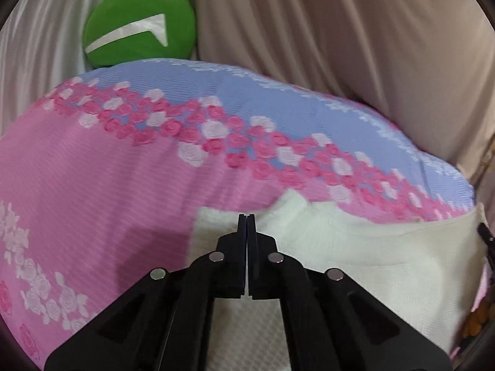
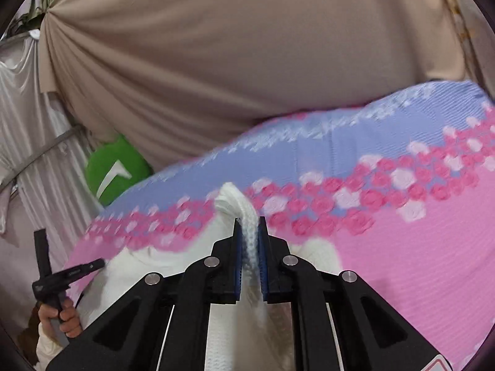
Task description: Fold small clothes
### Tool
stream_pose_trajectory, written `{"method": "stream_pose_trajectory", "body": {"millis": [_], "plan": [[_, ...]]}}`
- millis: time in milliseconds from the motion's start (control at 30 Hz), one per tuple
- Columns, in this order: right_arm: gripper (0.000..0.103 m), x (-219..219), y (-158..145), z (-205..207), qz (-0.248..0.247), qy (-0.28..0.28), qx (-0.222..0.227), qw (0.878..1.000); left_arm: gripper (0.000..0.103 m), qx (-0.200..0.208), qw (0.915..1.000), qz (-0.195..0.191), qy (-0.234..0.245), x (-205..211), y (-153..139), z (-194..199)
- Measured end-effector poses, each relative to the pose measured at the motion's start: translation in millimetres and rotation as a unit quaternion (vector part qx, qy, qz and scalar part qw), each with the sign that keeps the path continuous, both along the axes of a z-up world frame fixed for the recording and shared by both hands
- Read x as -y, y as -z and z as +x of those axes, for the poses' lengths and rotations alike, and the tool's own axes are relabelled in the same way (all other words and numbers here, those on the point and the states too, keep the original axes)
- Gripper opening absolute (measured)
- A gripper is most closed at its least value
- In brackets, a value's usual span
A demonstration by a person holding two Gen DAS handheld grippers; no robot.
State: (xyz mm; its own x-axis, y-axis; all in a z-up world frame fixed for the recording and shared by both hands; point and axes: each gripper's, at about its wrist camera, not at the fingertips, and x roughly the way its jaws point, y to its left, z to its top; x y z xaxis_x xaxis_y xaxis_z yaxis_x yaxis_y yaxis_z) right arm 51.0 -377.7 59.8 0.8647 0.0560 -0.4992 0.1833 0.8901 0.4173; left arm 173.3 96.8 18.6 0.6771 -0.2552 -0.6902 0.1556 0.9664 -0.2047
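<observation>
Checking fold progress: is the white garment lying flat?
No. The right gripper pinches a bunched ridge of the white garment above the bedspread.

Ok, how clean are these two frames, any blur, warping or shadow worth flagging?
Left wrist view: mostly sharp, fisheye bends the bedspread into a dome, dark corners, a soft shadow left of the fingers. Right wrist view: the bedspread's roses smear with motion blur, while the white garment between the fingers stays crisp.

A home bedroom: rose-patterned bedspread, draped curtains, green cushion.
</observation>
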Motion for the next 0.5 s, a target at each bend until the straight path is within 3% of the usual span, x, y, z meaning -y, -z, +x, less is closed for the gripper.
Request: {"method": "stream_pose_trajectory", "body": {"millis": [67, 100, 300, 367, 500], "plan": [[0.009, 19.4, 39.3, 23.1, 0.01, 0.038, -0.102, 0.994, 0.0, -0.038, 0.9992, -0.007, 0.003, -1.5, 20.1, 14.6], [0.009, 27.9, 49.8, 27.3, 0.045, 0.026, -0.108, 0.993, 0.0, -0.032, 0.9994, -0.008, 0.006, -2.3, 17.0, 14.4], [0.015, 33.5, 44.3, 10.7, 0.066, 0.049, -0.06, 0.995, 0.0, -0.025, 0.9996, -0.011, 0.006, -3.7, 16.6, 12.4], [0.023, 30.9, 32.9, -8.9, 0.05, 0.082, -0.018, 0.995, 0.0, -0.024, 0.9995, -0.02, 0.005, -5.6, 16.8, 10.9], [0.023, 4.3, 11.6, -35.6, 0.018, 0.072, 0.03, 0.997, 0.0, -0.009, 0.9999, 0.006, 0.001, 1.9, 15.0, 4.6]]}}
